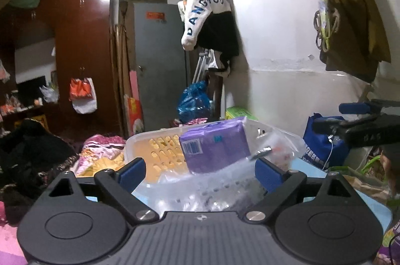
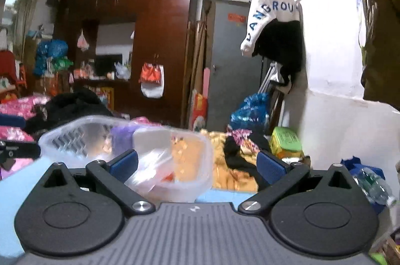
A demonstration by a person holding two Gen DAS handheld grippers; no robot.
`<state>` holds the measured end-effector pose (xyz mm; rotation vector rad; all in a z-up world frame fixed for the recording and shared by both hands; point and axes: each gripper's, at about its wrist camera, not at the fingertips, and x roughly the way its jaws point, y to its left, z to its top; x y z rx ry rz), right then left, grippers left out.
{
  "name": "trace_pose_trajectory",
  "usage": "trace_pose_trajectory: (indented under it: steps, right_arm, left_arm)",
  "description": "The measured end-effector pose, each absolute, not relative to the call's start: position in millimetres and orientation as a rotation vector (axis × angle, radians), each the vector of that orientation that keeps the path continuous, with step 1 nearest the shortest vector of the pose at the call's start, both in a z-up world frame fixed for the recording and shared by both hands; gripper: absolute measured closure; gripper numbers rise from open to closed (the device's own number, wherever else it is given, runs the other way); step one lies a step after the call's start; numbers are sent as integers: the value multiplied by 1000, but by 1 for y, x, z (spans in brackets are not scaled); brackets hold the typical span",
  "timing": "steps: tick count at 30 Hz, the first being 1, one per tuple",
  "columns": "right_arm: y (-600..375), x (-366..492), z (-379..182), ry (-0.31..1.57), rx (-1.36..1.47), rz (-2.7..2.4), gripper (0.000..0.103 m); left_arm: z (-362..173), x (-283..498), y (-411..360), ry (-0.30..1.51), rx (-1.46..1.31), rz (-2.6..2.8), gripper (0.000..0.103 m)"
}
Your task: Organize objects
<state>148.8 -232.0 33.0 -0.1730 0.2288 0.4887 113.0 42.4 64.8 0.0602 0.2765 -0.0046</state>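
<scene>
A translucent plastic basket (image 1: 140,140) stands on the light blue table (image 1: 312,172). In it are a purple pack (image 1: 215,147) with a barcode and a crumpled clear plastic bag (image 1: 200,187). My left gripper (image 1: 200,173) is open at the basket's near side; the clear bag lies between its fingers and no pad presses on it. In the right wrist view the basket (image 2: 75,137) is blurred, with its near right corner between the fingers of my open right gripper (image 2: 197,166). The right gripper's blue pad (image 1: 355,108) shows at the right edge of the left wrist view.
A green box (image 2: 287,140) sits by the white wall at the right, with a blue bag (image 1: 322,142) and a plastic bottle (image 2: 375,187) near it. Yellow and pink bedding (image 2: 232,172) lies beyond the table edge. Clothes hang on the wall (image 1: 207,17).
</scene>
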Motion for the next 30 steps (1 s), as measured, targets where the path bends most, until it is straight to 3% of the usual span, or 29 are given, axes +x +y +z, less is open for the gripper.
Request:
trace_pose_trajectory:
  steps: [8, 30]
  right_arm:
    - [-239, 118, 14, 412, -106, 569, 0]
    - [-252, 69, -2, 385, -36, 578, 0]
  left_arm:
    - [43, 66, 31, 313, -36, 6, 7]
    - [26, 42, -17, 344, 0, 62, 7]
